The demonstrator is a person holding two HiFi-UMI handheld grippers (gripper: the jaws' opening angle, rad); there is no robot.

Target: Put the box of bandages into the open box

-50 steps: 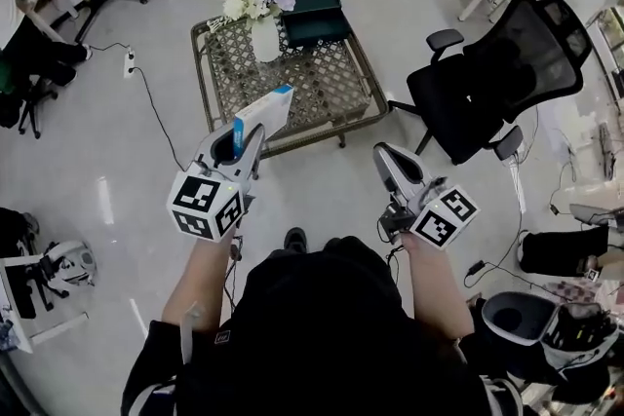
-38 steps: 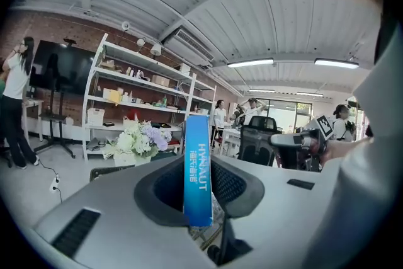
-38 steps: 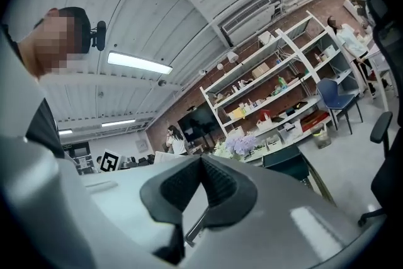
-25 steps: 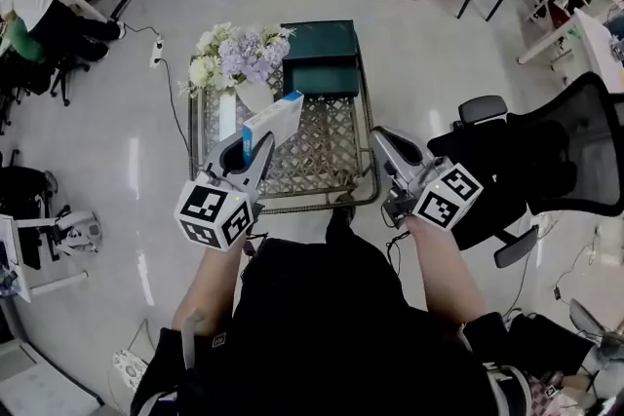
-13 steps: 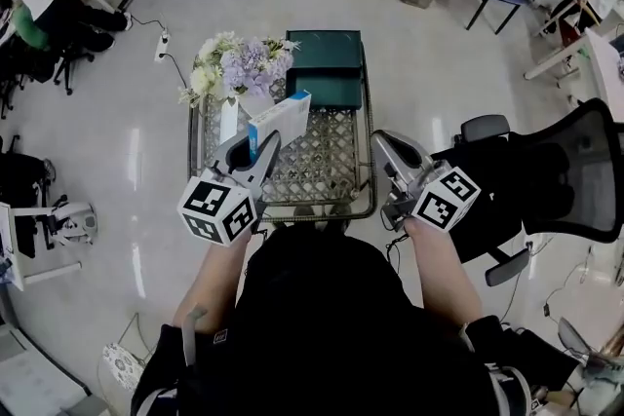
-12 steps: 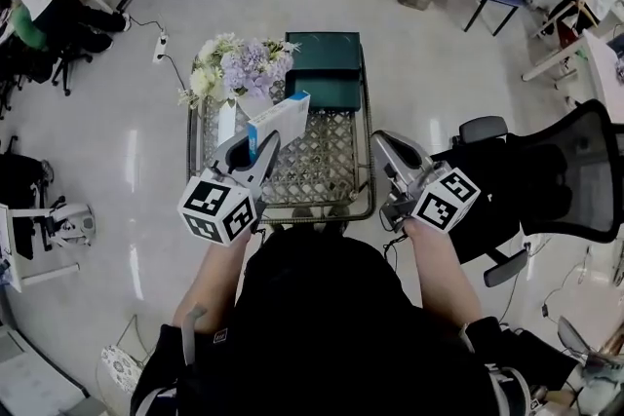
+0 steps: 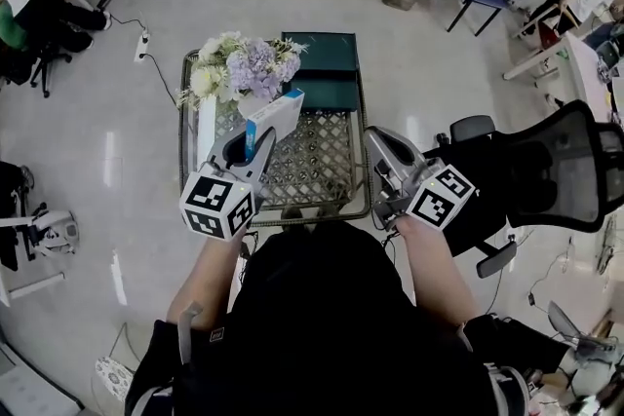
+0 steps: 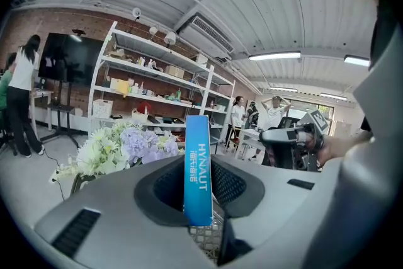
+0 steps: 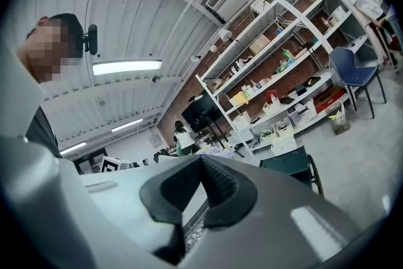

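**One box of bandages point(image 7: 276, 117) held above the wire-mesh tabletop point(image 7: 322, 172)**

The left hand-held gripper point(image 7: 246, 147) has its jaws set narrow, pressing on the two broad faces of the box of bandages at its near end. The box's long axis runs along the jaws, away from the person and a little to the right. Its free end points over the middle of the tabletop toward the far end.

The thin blue edge, printed HYNAUT lengthwise, faces back along the gripper. A white broad face shows from above. The box hangs above the tabletop's near-left part, clear of the mesh.

A dark green open box point(image 7: 321, 51) sits at the tabletop's far end, well apart from it. A vase of flowers point(image 7: 244, 68) stands at the tabletop's far-left corner.

The right hand-held gripper point(image 7: 375, 139) hovers at the tabletop's near-right edge, with its jaws together and nothing between them.
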